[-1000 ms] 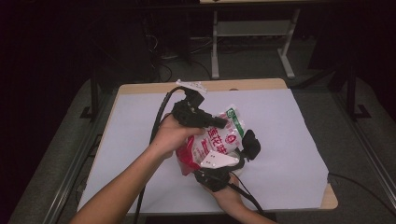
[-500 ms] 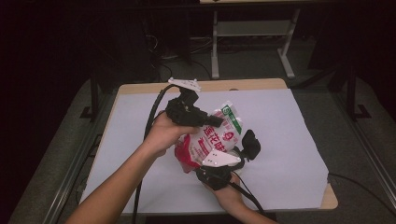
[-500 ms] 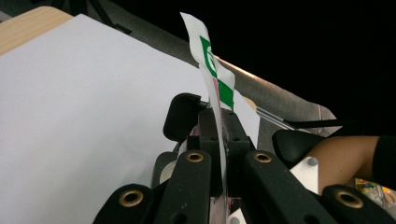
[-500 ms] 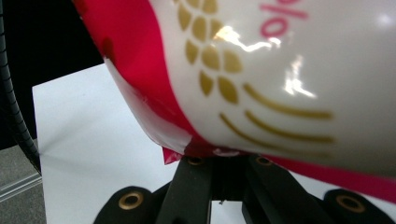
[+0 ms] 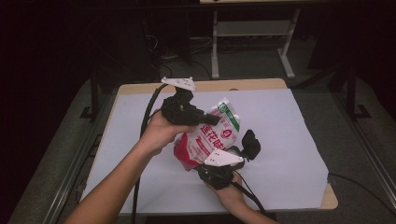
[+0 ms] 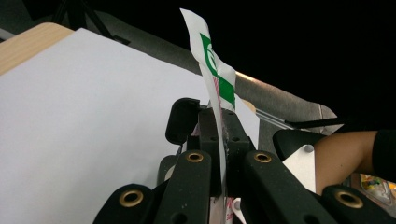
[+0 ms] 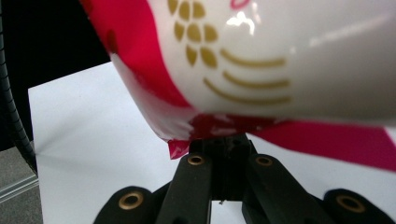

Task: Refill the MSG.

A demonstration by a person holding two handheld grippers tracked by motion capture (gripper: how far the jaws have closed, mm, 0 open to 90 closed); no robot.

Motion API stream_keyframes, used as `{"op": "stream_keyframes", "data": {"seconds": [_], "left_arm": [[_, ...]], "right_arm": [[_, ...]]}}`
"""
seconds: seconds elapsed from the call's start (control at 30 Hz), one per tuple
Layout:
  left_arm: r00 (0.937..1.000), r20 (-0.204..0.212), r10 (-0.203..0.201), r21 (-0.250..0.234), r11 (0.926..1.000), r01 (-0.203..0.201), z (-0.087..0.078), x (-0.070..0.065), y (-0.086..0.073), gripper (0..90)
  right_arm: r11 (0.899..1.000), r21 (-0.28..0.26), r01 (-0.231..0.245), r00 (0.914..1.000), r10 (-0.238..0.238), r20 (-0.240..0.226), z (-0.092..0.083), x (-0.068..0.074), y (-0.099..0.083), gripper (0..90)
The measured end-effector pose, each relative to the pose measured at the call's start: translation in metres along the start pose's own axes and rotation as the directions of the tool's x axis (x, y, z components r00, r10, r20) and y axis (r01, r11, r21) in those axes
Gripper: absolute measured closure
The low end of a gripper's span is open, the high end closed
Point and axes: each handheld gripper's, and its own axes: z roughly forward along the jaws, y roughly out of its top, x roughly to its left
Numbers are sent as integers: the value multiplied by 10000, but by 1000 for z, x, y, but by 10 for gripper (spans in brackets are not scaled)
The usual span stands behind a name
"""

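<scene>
A filled plastic bag (image 5: pixel 212 136), white and red with a green band at its top, is held up over the white-covered table (image 5: pixel 289 140) between both grippers. My left gripper (image 5: pixel 209 119) comes in from the left and is shut on the bag's flat top edge (image 6: pixel 215 70), which stands upright between its jaws (image 6: pixel 219 122). Below the bag, near the front of the table, my right gripper (image 5: pixel 208 163) is shut on the bag's red bottom seam (image 7: pixel 219 133). The bag's bulging white body (image 7: pixel 289 56) hangs above those jaws (image 7: pixel 224 142).
The white sheet leaves a wooden strip (image 5: pixel 243 85) bare at the table's far edge. Dark floor, a metal frame (image 5: pixel 252 28) and cables lie beyond it. A black cable (image 5: pixel 147 116) trails from the left gripper off the table's left side.
The left gripper has edged slightly left and away with the bag's top. The right gripper has stayed put.
</scene>
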Motion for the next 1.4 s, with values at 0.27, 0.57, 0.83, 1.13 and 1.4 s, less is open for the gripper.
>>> {"op": "stream_keyframes", "data": {"seconds": [0.27, 0.57, 0.83, 1.13, 1.4], "left_arm": [[10000, -60, -8, -348, 9994, 6, -12, 4, -2, 899], [9997, -231, -65, -756, 9971, 47, -25, 12, -7, 900], [9980, -622, -107, -1030, 9947, 42, -38, 22, -13, 899], [9937, -1100, -231, -1257, 9920, 91, -45, 36, -29, 899], [9880, -1424, -603, -1646, 9857, 364, -44, 59, -51, 899]], "right_arm": [[9997, 160, -174, 9998, 174, -23, -4, -1, -1, 900], [9998, 187, -93, 9999, 94, -78, -12, -5, -1, 900], [9989, 459, -107, 9991, 126, -412, -19, -10, 0, 900], [9982, 594, 22, 9971, 24, -764, -24, -16, 4, 900], [9985, 529, 163, 9936, -103, -1121, -40, -29, 8, 900]]}}
